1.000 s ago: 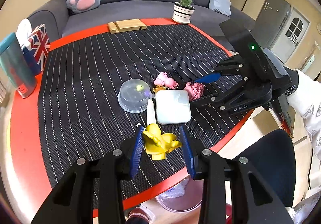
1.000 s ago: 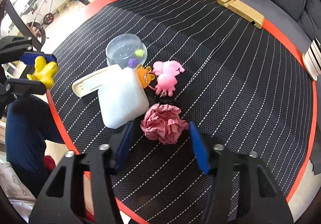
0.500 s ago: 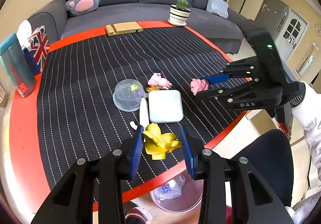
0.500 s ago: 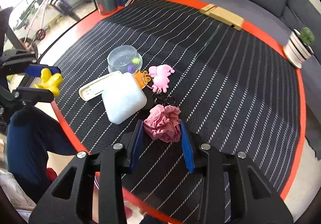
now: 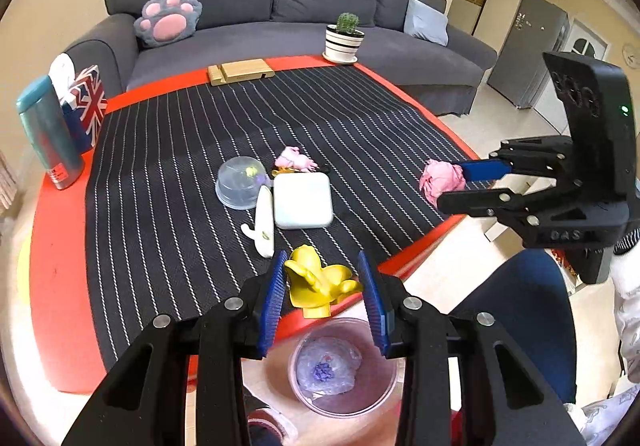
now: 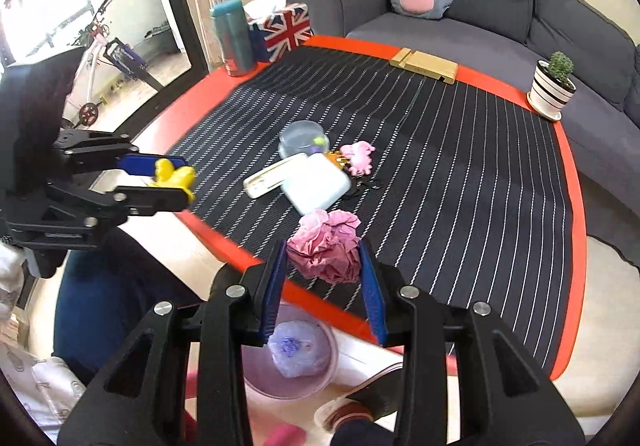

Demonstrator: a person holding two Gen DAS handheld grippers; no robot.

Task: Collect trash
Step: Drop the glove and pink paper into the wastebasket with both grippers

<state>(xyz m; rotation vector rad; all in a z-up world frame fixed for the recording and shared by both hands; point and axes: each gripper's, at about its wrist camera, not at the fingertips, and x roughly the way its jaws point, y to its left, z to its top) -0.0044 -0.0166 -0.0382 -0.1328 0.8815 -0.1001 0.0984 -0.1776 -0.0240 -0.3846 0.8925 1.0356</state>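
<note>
**Two tools, each pinching a scrap above the desk edge**

The clear bin (image 5: pixel 344 366) on the floor is partly hidden behind the tool arms in both views; the wrinkled plastic wad inside it, with a purple blotch, is too blurred to name. A shoe tip at the bottom of each view is cut off by the frame. The small coloured bits under the clear dome lid (image 5: pixel 239 184) cannot be made out. The person shows only as a white patterned sleeve and a dark blue trouser leg.

The left tool (image 5: pixel 322 288) is pinched on a yellow peel-like scrap (image 5: pixel 318 286), held over the red desk rim (image 5: pixel 56 246) just above the bin. The scrap's long axis lies across the pads, its lobes pointing toward the right pad and a stubby end hanging down. It looks smooth and rubbery.

The right tool (image 6: pixel 324 266) is pinched on a crumpled pink paper ball (image 6: pixel 328 246), held above the near desk edge. The ball is roughly round, with no clear long axis, full of sharp folds.

On the black mat with white dotted stripes (image 5: pixel 180 150) lie a smooth white rounded-square box (image 5: pixel 303 200), a cream oblong case (image 5: pixel 264 220) touching its side, and a pink rubbery figure (image 5: pixel 294 159) with an orange piece just beside it.
</note>
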